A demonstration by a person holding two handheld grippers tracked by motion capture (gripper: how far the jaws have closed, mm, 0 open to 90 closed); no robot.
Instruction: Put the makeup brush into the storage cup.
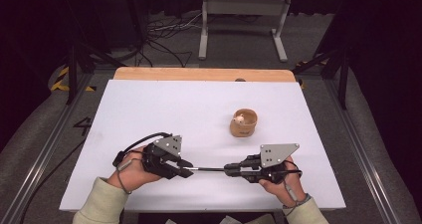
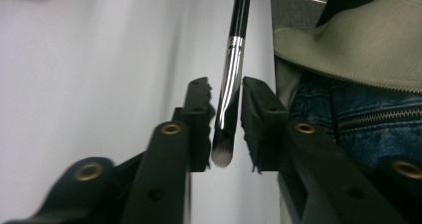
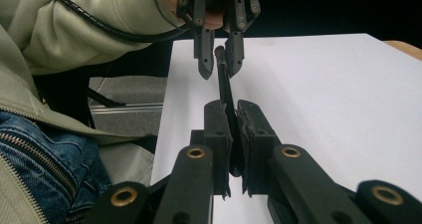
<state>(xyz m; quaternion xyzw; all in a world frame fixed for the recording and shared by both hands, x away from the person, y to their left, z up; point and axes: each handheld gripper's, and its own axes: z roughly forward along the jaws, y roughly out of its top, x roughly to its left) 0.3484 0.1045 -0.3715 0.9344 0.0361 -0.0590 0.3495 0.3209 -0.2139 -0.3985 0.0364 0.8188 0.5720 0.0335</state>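
Figure: a two-handed hold on a makeup brush above the white table top, read from left to right.

At left, my left gripper points toward the right one. Its jaws stand a narrow gap apart, and the slim black-handled makeup brush with a silver metal ferrule and grey-tipped bristles lies between them. The bristle end sits deepest; the left pad touches the ferrule, while a sliver of gap shows at the right pad. I judge this a loose enclosure rather than a firm pinch, meant to steady the head end.

In the middle, the brush bridges both sets of jaws, nearly level above the table.

At right, my right gripper has its jaws pressed together on the black handle end, which carries the weight so that the left can regrip.

Beyond and to the right of my jaws, well apart, stands a small round tan wooden cup, probably the brush's destination.
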